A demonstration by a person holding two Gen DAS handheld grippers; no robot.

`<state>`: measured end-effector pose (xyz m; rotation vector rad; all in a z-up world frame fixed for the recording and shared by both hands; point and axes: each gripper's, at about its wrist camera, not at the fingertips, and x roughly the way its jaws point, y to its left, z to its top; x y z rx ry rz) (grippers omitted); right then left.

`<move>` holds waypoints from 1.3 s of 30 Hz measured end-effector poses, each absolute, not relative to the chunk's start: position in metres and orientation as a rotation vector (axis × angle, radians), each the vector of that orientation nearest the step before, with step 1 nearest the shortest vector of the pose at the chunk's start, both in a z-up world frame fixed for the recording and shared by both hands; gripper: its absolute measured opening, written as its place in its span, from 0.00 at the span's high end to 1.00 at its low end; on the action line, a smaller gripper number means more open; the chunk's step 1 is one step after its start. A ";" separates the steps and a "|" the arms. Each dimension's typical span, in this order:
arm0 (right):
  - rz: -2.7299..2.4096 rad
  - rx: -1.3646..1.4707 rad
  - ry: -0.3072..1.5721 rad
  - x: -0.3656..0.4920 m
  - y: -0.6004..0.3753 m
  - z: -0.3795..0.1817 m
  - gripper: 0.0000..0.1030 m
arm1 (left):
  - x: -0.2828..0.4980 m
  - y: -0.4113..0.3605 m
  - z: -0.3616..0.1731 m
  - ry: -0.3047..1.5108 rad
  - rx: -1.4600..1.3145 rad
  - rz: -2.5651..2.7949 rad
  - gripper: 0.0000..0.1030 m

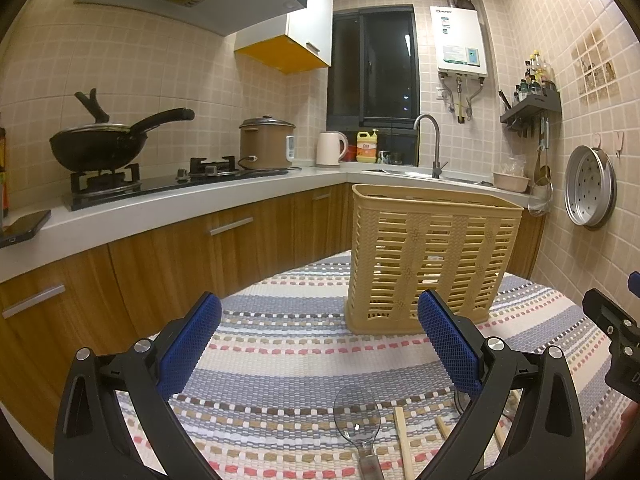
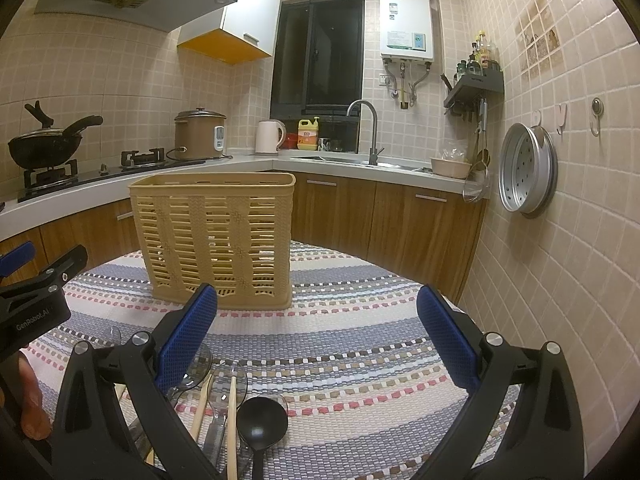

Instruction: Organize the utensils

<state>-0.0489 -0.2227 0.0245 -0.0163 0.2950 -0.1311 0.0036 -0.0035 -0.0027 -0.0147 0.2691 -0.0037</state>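
A tan slotted utensil basket (image 1: 428,256) stands upright on a striped woven mat (image 1: 288,344); it also shows in the right wrist view (image 2: 216,236). My left gripper (image 1: 320,344) is open and empty, held above the mat in front of the basket. A clear plastic spoon (image 1: 357,420) and wooden chopsticks (image 1: 403,440) lie near the front edge. My right gripper (image 2: 316,340) is open and empty. Below it lie a black ladle (image 2: 262,420), wooden chopsticks (image 2: 232,428) and clear spoons (image 2: 196,368). The left gripper's body (image 2: 36,300) shows at the left edge.
A kitchen counter (image 1: 120,216) with a wok (image 1: 100,144), a rice cooker (image 1: 266,142), a kettle (image 1: 331,148) and a sink tap (image 1: 430,144) runs behind the mat. A tiled wall with a hanging steamer tray (image 2: 526,168) is at the right.
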 end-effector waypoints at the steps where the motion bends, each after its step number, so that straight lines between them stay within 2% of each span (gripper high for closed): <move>1: -0.132 -0.016 0.294 -0.049 -0.223 0.024 0.07 | 0.004 -0.003 -0.003 0.270 -0.016 -0.004 0.07; 20: -0.156 -0.001 0.291 -0.050 -0.226 0.025 0.07 | 0.007 0.005 -0.003 0.300 -0.065 -0.016 0.07; 23: -0.166 0.051 0.307 -0.050 -0.237 0.026 0.07 | 0.016 0.019 -0.005 0.391 -0.131 -0.057 0.08; 25: -0.128 0.100 0.359 -0.045 -0.246 0.026 0.07 | 0.025 0.029 -0.004 0.475 -0.158 -0.095 0.13; 27: -0.141 0.132 0.407 -0.040 -0.256 0.029 0.08 | 0.034 0.030 -0.004 0.518 -0.027 -0.092 0.16; 28: -0.145 0.141 0.431 -0.037 -0.261 0.031 0.08 | 0.041 0.033 -0.005 0.601 -0.021 -0.103 0.19; 29: -0.143 0.148 0.458 -0.033 -0.266 0.033 0.09 | 0.048 0.032 -0.007 0.681 0.025 -0.109 0.27; 31: -0.119 0.165 0.515 -0.024 -0.273 0.036 0.17 | 0.056 0.033 -0.012 0.769 0.065 -0.126 0.31; 33: -0.095 0.166 0.611 -0.013 -0.278 0.037 0.32 | 0.059 0.030 -0.020 0.825 0.069 -0.174 0.36; 37: 0.009 0.166 0.828 0.002 -0.277 0.022 0.49 | 0.054 0.023 -0.034 0.921 -0.003 -0.306 0.48; 39: 0.076 0.169 0.935 0.005 -0.270 0.008 0.60 | 0.053 0.018 -0.042 0.962 -0.005 -0.349 0.50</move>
